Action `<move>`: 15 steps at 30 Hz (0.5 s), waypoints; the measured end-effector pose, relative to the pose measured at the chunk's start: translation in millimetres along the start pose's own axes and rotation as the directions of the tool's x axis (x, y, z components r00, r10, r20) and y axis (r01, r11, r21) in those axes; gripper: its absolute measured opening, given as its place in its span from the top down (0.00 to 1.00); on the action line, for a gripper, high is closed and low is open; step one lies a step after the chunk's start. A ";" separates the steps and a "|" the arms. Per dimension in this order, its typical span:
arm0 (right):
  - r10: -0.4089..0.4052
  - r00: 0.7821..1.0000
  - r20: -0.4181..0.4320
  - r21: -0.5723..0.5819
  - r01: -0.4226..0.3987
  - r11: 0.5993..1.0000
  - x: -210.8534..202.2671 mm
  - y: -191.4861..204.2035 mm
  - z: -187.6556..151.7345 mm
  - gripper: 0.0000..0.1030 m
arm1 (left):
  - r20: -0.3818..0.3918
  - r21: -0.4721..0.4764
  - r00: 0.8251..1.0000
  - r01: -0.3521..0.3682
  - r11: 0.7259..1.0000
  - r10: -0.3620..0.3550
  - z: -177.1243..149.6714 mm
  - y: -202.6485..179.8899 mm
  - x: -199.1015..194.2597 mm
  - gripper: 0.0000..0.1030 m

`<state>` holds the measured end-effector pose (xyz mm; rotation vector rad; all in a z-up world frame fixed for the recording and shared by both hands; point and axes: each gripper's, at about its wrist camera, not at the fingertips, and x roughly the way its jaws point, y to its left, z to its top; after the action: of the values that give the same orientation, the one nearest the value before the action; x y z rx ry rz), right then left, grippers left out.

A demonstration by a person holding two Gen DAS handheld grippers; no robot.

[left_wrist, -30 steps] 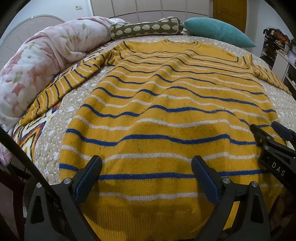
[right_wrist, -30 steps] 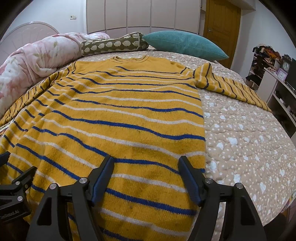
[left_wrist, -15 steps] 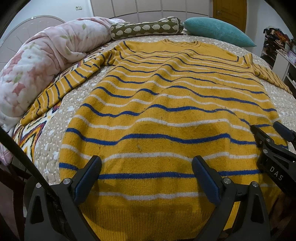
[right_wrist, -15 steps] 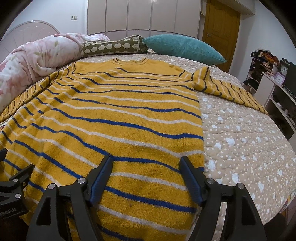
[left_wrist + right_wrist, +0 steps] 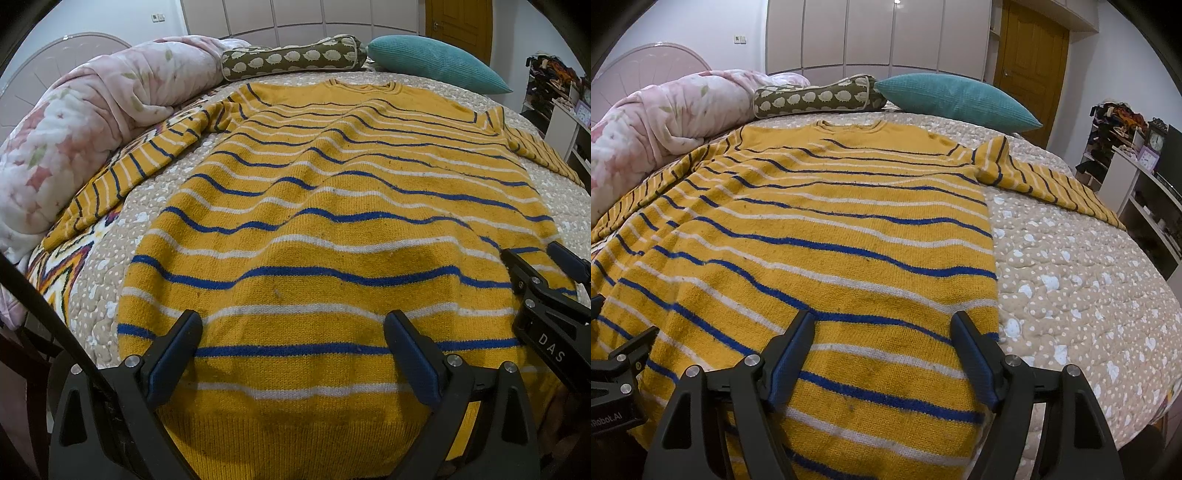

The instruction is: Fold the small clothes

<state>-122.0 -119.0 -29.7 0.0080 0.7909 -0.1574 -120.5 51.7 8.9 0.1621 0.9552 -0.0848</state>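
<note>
— Sweater (image 5: pixel 332 236) lies flat on the bed (image 5: pixel 1071 280), hem near, collar far, so its long axis runs straight away from both tools. Sleeves?

— One trails off far left, one far right, both spread out.

— And the tools?

— Left gripper (image 5: pixel 291 345) hovers over the hem's left part, right gripper (image 5: pixel 882 341) over its right edge; jaws of both stand apart, holding nothing.

— Which sleeve goes first?

— Probably either; each hand is nearer its own side.

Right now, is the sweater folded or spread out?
Spread out: the sweater lies flat on the bed, both sleeves stretched sideways, no fold made.
</note>
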 end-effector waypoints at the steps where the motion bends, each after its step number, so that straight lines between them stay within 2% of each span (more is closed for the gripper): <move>1: -0.001 1.000 0.000 -0.001 0.001 1.000 -0.2 0.1 0.1 0.23 | 0.000 -0.001 1.000 -0.001 1.000 0.001 0.3 0.1 -0.3 0.04; 11: 0.020 1.000 0.015 0.012 -0.021 1.000 -1.0 -3.1 -0.3 0.20 | -0.002 -0.007 1.000 -0.015 1.000 0.015 1.1 -1.0 0.4 0.04; 14: 0.037 0.999 0.017 0.012 -0.037 0.999 -1.2 -4.5 -1.6 0.16 | -0.002 -0.010 1.000 -0.023 1.000 0.023 1.1 -2.7 1.7 0.03; 15: 0.028 0.999 0.015 0.009 -0.028 1.000 -1.2 -4.2 -1.7 0.11 | -0.002 -0.010 1.000 -0.025 1.000 0.025 1.3 -2.4 2.0 0.03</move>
<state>-124.7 -122.9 -29.9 0.0265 0.7750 -0.1344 -118.6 49.1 7.8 0.1653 0.9552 -0.0570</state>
